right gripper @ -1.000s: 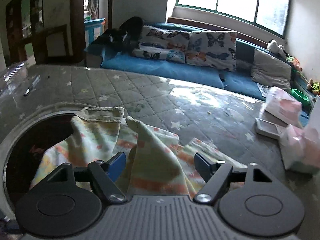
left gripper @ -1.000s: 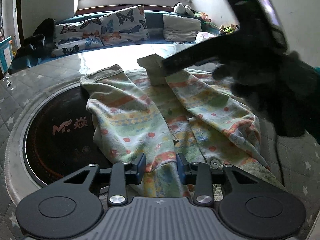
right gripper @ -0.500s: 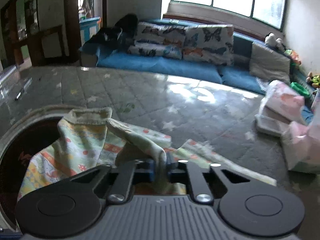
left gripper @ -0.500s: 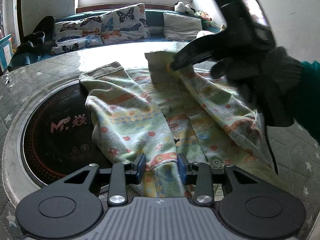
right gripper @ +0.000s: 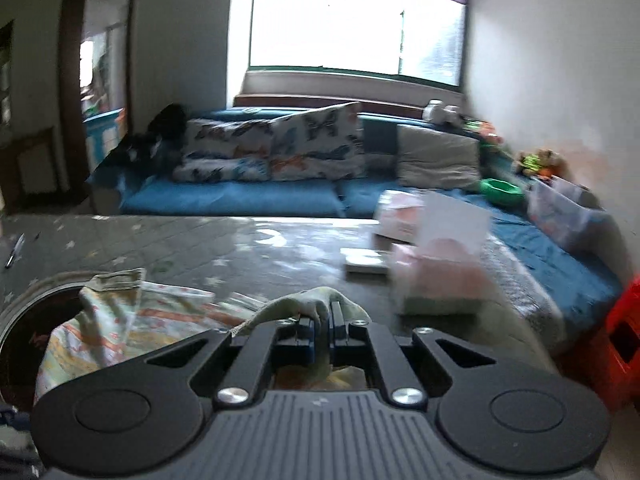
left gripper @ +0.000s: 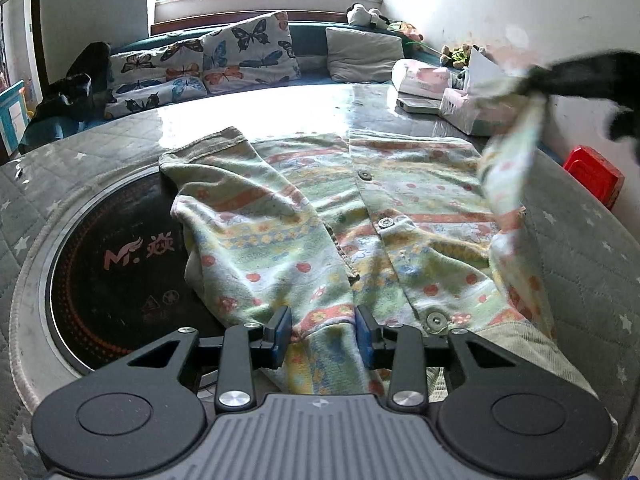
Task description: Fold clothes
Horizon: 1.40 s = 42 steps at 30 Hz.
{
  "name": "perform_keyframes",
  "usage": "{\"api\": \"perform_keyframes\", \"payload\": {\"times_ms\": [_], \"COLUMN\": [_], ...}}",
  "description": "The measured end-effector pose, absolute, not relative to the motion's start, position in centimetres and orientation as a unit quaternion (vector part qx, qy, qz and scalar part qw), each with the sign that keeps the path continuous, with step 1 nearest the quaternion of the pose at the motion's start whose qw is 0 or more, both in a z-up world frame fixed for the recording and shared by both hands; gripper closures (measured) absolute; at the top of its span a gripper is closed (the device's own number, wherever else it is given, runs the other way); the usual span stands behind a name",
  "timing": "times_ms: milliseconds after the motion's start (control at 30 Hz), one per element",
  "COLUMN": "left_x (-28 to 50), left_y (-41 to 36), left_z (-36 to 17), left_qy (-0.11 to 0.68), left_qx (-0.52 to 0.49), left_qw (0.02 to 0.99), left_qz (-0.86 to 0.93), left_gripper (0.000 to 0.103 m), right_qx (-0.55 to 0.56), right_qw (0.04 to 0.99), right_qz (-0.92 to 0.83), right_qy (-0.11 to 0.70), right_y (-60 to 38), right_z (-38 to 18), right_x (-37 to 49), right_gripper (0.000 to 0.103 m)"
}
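Observation:
A child's buttoned cardigan (left gripper: 320, 208) with pastel stripes lies spread on the quilted table top, partly over a round black hob. My left gripper (left gripper: 322, 330) is at its near hem, and a bunched fold of the hem fills the gap between the blue pads. My right gripper (right gripper: 325, 324) is shut on the cuff of the right sleeve (right gripper: 304, 298). In the left wrist view the right gripper (left gripper: 524, 82) is a blurred dark shape at the upper right. The sleeve (left gripper: 508, 168) hangs from it, lifted off the table. The other sleeve (left gripper: 224, 184) lies folded across the left front.
The inset black hob (left gripper: 112, 264) lies under the cardigan's left side. Pink tissue packs and a flat white box (right gripper: 432, 276) stand at the table's far right. A red stool (left gripper: 592, 176) is beyond the right edge. A blue sofa with butterfly cushions (left gripper: 240, 52) runs behind.
My right gripper shut on the sleeve cuff and carried it up and away to the right, uncovering the buttoned front. My left gripper kept still on the hem.

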State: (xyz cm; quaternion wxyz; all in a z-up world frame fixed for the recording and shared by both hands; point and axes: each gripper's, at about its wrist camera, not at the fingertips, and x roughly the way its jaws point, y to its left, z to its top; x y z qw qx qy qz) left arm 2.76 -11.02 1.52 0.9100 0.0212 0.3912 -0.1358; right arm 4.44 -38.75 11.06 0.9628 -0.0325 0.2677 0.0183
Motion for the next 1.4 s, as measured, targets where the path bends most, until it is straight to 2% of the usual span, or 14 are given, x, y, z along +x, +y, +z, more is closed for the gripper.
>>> {"api": "perform_keyframes", "payload": {"times_ms": [233, 467, 567, 667, 733, 800, 867, 1100, 1200, 1400], "left_x": [2.7, 2.6, 2.5, 2.6, 2.6, 2.5, 2.5, 2.5, 2.5, 2.5], "left_y": [-11.1, -11.3, -11.3, -11.4, -11.5, -11.6, -11.6, -11.8, -11.8, -11.7], "left_z": [1.5, 1.6, 1.6, 1.6, 1.6, 1.6, 1.6, 1.6, 1.6, 1.6], "left_qy": [0.39, 0.389, 0.39, 0.39, 0.39, 0.39, 0.39, 0.391, 0.391, 0.393], "left_qx": [0.026, 0.033, 0.037, 0.039, 0.042, 0.044, 0.044, 0.048, 0.049, 0.048], "left_qw": [0.911, 0.911, 0.911, 0.911, 0.911, 0.911, 0.911, 0.911, 0.911, 0.91], "left_qz": [-0.135, -0.133, -0.133, -0.132, -0.13, -0.129, -0.128, -0.125, -0.124, -0.123], "left_gripper": [0.065, 0.065, 0.065, 0.064, 0.064, 0.064, 0.064, 0.064, 0.064, 0.062], "right_qx": [-0.003, 0.047, 0.07, 0.106, 0.121, 0.127, 0.135, 0.116, 0.105, 0.088], "right_qw": [0.962, 0.943, 0.932, 0.926, 0.921, 0.918, 0.916, 0.925, 0.934, 0.935], "right_qz": [-0.05, -0.116, -0.142, -0.157, -0.173, -0.186, -0.199, -0.195, -0.145, -0.09], "right_qy": [0.268, 0.309, 0.325, 0.327, 0.327, 0.325, 0.32, 0.304, 0.308, 0.331], "right_y": [-44.2, -49.2, -50.9, -52.6, -53.5, -54.4, -55.2, -54.5, -52.7, -49.4], "right_z": [10.5, 6.9, 4.9, 3.7, 3.2, 3.0, 2.8, 3.6, 3.8, 2.8], "right_x": [-1.9, -6.4, -7.5, -9.0, -9.6, -10.3, -10.8, -10.8, -9.9, -6.5], "right_gripper": [0.098, 0.097, 0.092, 0.081, 0.08, 0.071, 0.069, 0.068, 0.064, 0.064]}}
